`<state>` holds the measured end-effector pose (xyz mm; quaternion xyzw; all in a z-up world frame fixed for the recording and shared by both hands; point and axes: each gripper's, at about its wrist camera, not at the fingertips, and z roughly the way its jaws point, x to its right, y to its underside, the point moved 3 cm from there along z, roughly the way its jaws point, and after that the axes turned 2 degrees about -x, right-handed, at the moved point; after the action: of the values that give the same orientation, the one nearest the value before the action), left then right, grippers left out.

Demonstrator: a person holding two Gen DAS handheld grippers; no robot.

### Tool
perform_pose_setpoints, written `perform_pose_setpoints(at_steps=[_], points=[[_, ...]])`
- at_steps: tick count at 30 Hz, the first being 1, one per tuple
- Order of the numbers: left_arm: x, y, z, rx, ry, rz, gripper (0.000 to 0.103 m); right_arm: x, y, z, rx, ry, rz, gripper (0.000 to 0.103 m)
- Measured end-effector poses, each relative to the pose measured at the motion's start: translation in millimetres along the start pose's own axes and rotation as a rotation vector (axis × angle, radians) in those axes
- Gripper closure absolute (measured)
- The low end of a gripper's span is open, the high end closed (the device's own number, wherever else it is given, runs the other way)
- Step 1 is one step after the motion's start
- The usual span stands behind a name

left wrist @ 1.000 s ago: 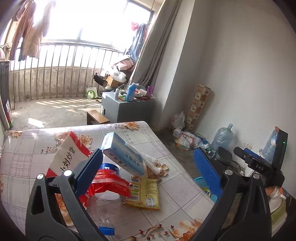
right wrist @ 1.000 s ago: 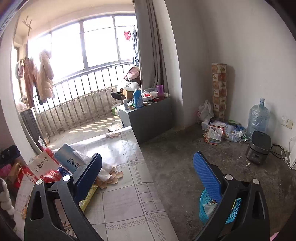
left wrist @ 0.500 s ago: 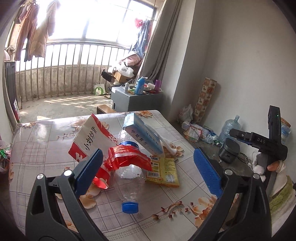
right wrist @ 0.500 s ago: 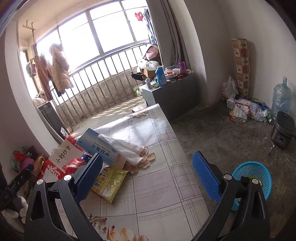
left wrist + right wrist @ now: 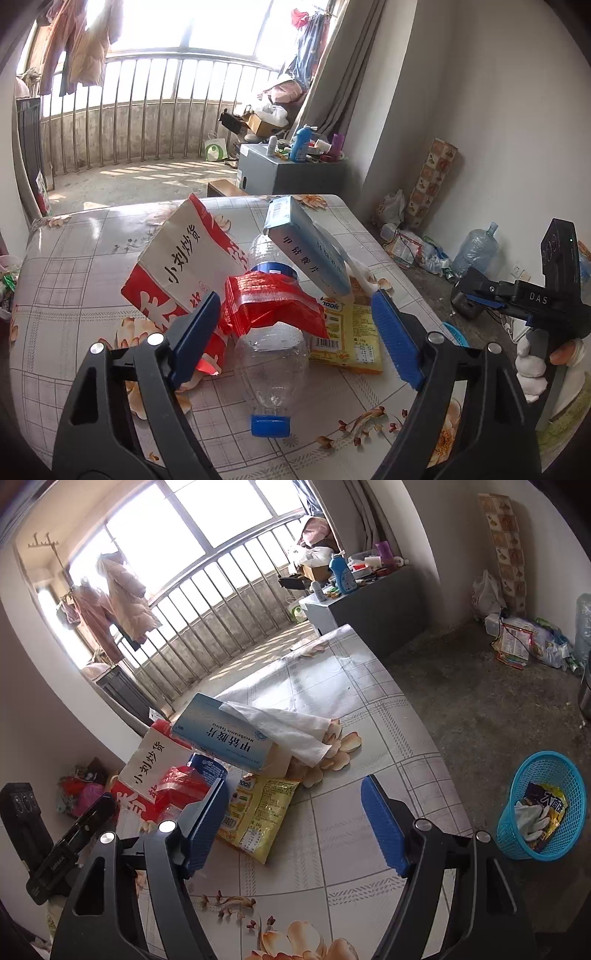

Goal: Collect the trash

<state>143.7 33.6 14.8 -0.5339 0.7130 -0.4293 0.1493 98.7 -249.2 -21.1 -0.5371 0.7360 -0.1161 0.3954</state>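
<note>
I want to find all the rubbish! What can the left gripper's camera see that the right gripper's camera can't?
Only the left view shows the clear plastic bottle with its blue cap.

Only the right view shows inside the blue basket, where some trash already lies.

Both show the yellow snack packet, the light blue box, the red and white bag and the red wrapper on the table.

Counter cloth: white, grey grid lines, orange-brown flower print. On it: red-and-white paper bag with black characters, crinkled red foil wrapper, clear plastic bottle with blue cap, yellow snack packet, pale-blue carton with dark print, white tissue. Cyan mesh plastic basket on grey floor; both tongs black with blue ribbed pads.
</note>
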Motion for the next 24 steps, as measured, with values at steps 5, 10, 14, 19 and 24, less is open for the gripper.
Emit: perform_pose_setpoints(at_steps=[5,10,14,19,24], points=[[-9,0,26,-0.042,-0.024,-0.023,0.029,3,14,30,-0.112,-0.023,0.051,0.037],[-9,0,43,-0.07,-0.055,-0.005,0.029,2,24,63,-0.197,-0.025,0.06,0.041],[-6,0,54,-0.088,-0.086,0.018,0.034,-6,25,87,-0.233,-0.016,0.045,0.045],[-9,2,61,-0.12,-0.098,0.003,0.044,-18,26,110,-0.26,0.01,-0.011,0.047],[-16,6,66,-0.145,-0.103,-0.025,0.052,-32,25,117,-0.244,0.048,-0.081,0.05]])
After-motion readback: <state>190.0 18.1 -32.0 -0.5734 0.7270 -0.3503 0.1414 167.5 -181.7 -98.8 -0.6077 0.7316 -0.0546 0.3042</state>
